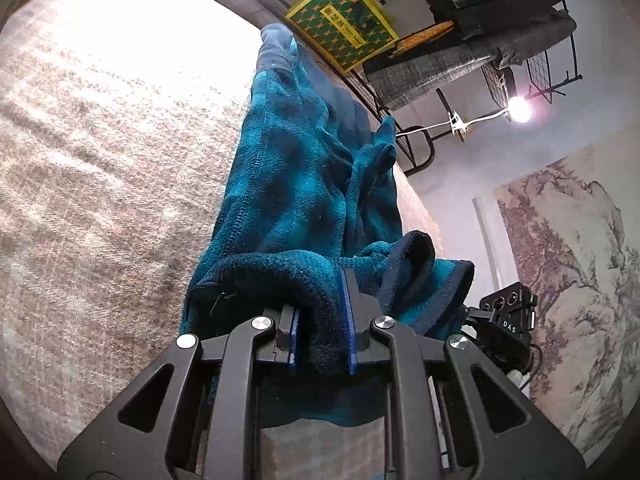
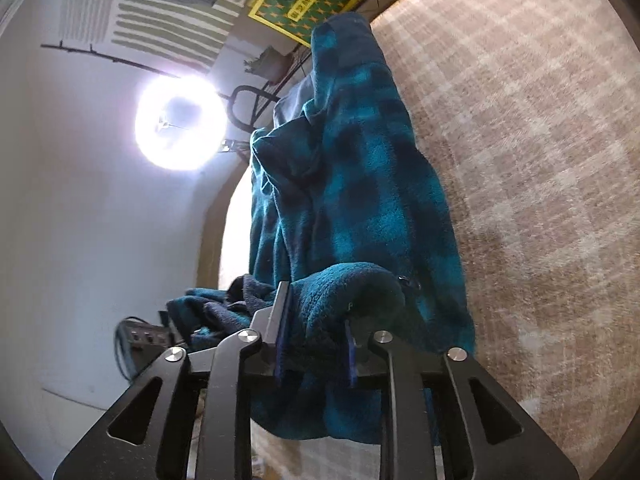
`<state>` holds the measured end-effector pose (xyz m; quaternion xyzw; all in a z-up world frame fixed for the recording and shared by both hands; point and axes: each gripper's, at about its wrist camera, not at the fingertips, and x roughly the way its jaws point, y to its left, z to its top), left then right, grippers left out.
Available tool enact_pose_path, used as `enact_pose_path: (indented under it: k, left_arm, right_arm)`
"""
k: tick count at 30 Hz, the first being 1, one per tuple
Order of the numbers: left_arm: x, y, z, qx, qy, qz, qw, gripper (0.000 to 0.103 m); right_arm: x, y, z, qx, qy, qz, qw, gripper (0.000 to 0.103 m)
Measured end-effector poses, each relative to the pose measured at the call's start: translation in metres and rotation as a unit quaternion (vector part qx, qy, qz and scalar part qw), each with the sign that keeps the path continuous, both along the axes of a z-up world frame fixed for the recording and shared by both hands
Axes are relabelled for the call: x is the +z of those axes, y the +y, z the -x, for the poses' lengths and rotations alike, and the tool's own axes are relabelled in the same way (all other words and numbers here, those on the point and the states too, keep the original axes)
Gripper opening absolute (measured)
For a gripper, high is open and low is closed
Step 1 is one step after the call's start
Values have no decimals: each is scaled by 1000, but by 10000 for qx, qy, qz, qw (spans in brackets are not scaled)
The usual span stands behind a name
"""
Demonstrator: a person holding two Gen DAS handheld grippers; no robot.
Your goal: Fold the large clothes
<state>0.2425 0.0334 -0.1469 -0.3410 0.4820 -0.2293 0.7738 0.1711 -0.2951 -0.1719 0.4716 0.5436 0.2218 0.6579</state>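
A teal plaid fleece garment [image 1: 288,184] hangs bunched and unfolded between both grippers, lifted off a beige checked carpet [image 1: 100,160]. The left gripper [image 1: 320,340] and right gripper [image 2: 314,350] each have their jaws clamped on a thick roll of fleece. Folding looks barely begun. A wire rack [image 1: 520,40] holds stacked folded clothes.

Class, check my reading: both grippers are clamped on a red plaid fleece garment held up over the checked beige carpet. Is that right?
One detail is wrong: the fleece garment is teal and dark blue plaid, not red, as both wrist views show. The rest holds: the left gripper and right gripper are each clamped on it over the checked beige carpet.
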Motion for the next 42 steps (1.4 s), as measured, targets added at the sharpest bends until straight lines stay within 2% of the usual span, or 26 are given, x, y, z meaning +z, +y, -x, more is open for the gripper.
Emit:
enact_pose_path:
  k: [2,4,6,8,11,13,15,17,20,22,25,28,29,32,34,35,36,37,38,39,40,42]
  left_arm:
    - [1,2,-2,-66,3,52,10000,18]
    - [1,3,-4,-141,37,109,9998,20]
    - [0,4,-6,-178,46,154,9997,22]
    - [-2,4,-7,-191,100,194,9996,24]
    - [2,2,-9,-231,135,255,9993,29]
    - [4,1,-10,-235,151,263,9993,30]
    - [5,-2,-13,-218,213,235,9993,31]
    - [8,-3,-16,-227,235,201,9993,31]
    - [14,-4,-17,-197,211,264,9992,36]
    - [15,-1,-18,-144,252,387,9988,40]
    - [15,6,-20,-85,332,505,9981,41]
    - [15,11,-20,-118,455,562,9973,43]
    - [14,13,-19,-125,498,650,9966,48]
    - [9,30,-18,72,668,1383,9881,65]
    - [10,50,-16,353,654,1821,9805,67]
    - [16,57,-14,433,551,1815,9809,67]
    - [22,61,-12,479,433,1679,9837,67]
    - [32,65,-9,492,203,1333,9897,67]
    - [38,65,-7,467,64,1145,9923,67]
    - [44,63,-5,380,-130,822,9958,67]
    - [49,57,-2,233,-308,331,9987,67]
    - [49,43,3,-14,-529,-364,9979,67]
  right_arm:
    - [0,-4,-1,-39,-16,-223,9997,33]
    - [-1,-15,0,-224,-53,-490,9985,55]
    - [-3,-28,2,-420,-24,-706,9966,60]
    - [-2,-38,3,-556,-29,-738,9957,60]
    - [9,-46,7,-566,-238,-409,9973,60]
    - [18,-38,8,-281,-425,172,9986,60]
    - [26,-22,9,135,-607,847,9945,60]
    - [27,-13,13,466,-673,1168,9898,60]
    - [28,4,24,952,-799,1597,9793,51]
    - [27,17,31,1291,-884,1977,9677,36]
    - [25,26,35,1473,-941,2344,9563,34]
    - [24,23,34,1452,-913,2349,9568,34]
    - [23,23,33,1439,-892,2351,9571,34]
    - [20,24,34,1452,-877,2427,9552,34]
    - [22,25,34,1453,-877,2481,9537,34]
    - [23,25,35,1452,-884,2490,9535,34]
    - [24,24,36,1440,-917,2470,9539,34]
    - [28,24,37,1426,-958,2447,9543,34]
    - [30,21,37,1383,-1009,2425,9549,34]
    - [33,16,38,1293,-1105,2398,9558,34]
    - [37,13,39,1216,-1180,2361,9568,34]
    - [40,3,38,1042,-1307,2218,9607,36]
